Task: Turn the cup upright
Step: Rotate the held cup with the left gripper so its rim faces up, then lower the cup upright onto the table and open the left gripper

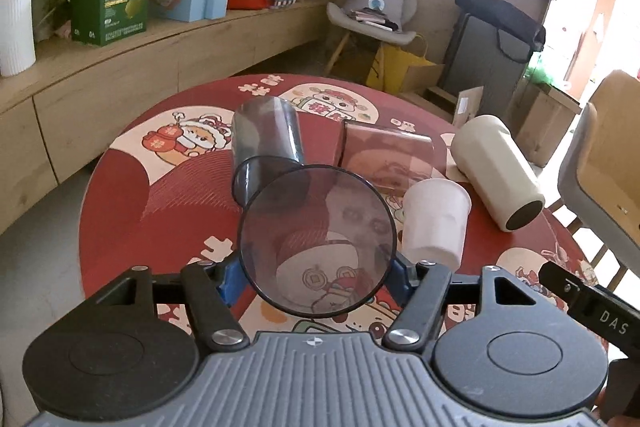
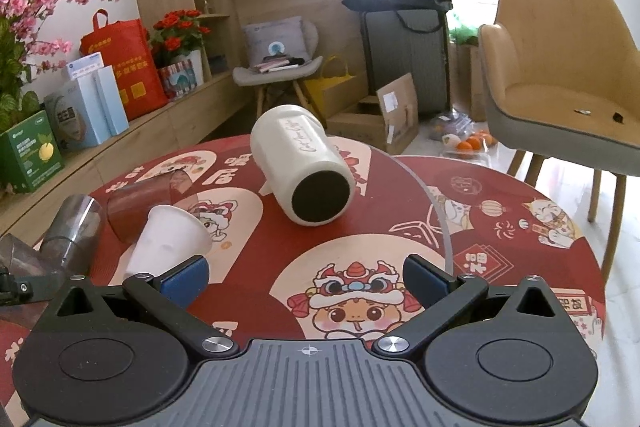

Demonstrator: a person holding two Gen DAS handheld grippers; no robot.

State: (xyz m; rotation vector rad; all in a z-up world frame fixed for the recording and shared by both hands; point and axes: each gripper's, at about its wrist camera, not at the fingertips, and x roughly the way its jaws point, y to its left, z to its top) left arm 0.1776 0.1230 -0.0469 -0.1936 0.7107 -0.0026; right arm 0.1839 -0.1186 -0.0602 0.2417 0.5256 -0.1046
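A round red worktop (image 1: 120, 195) with festive cartoon prints, a wooden shelf of boxes and flowers behind it, and several cups scattered across it. Your left tongs (image 1: 318, 267) are clamped on a smoky clear cup (image 1: 318, 241), blue pads pressed to either side of its wall, and you are looking straight at one round end of it, with the print showing through. Whether that end is mouth or base I can't tell from here, nor whether the cup is raised or resting on the worktop.

Beside it stands a white paper cup (image 1: 436, 223) upside down, and past that a cream tumbler (image 2: 304, 171) lies on its side, dark base facing your right camera. Two more clear cups, a grey one (image 1: 266, 143) and a reddish one (image 1: 388, 159), lie tipped over further back.

Your right tongs (image 2: 306, 277) are wide open and holding nothing, poised over the lion print, with the paper cup just off the left pad.

My read: you're mid-flip on the smoky cup. Next, roll that left wrist until the mouth faces up, lower it onto bare cloth, and only then let go. Watch the paper cup close by on the right; a wide swing could knock it.
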